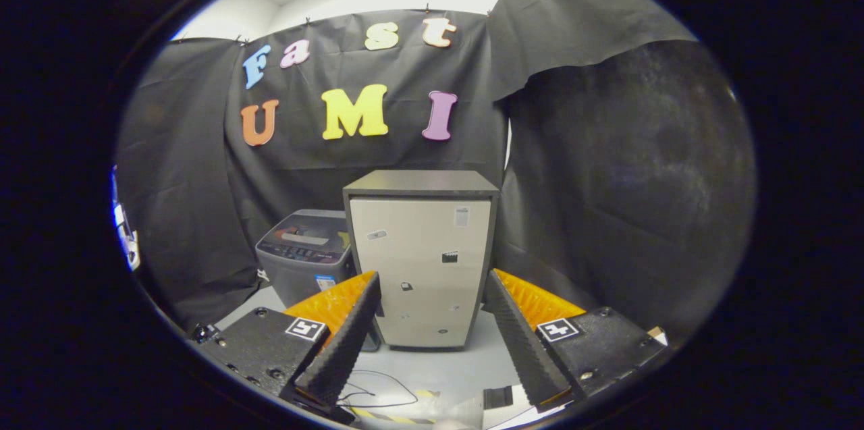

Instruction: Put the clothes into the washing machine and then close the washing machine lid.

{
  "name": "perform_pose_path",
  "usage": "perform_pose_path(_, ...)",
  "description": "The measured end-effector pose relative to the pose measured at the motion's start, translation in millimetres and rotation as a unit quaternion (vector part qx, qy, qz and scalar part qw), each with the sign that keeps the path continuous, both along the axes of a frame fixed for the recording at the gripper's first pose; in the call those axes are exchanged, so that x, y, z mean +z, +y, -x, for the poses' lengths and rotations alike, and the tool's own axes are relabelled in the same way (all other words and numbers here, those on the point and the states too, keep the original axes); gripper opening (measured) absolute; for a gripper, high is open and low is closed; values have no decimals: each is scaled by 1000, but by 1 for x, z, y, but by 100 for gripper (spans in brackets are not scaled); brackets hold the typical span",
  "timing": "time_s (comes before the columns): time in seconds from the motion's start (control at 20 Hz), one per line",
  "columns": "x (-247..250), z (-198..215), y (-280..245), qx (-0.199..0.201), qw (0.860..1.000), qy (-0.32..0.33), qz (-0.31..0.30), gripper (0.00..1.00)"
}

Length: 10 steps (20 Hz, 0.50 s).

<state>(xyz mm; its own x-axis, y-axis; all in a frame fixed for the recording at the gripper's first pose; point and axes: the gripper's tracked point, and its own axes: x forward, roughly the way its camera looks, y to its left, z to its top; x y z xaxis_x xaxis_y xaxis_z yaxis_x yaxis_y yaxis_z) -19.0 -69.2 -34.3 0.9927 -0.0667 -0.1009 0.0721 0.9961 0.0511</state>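
Note:
The washing machine (307, 251) is a small grey top-loader on the floor, beyond my left finger and left of a cabinet. Its lid looks down, with a dark control panel along the near side of the top. I see no clothes. My gripper (432, 288) stands open in the air, well short of the machine, with nothing between its black ribbed fingers (347, 335). The gap between the fingers frames the cabinet's front.
A tall pale cabinet (422, 261) with a dark top stands right beside the washing machine, straight ahead. Black cloth walls close the booth behind and on both sides. On the light floor (432, 366) just ahead lie a thin black cable (378, 389) and yellow-black tape.

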Motion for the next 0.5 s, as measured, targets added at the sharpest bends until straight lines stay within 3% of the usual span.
perform_pose_path(0.5, -1, 8, 2, 4, 1000, 0, 3, 99)
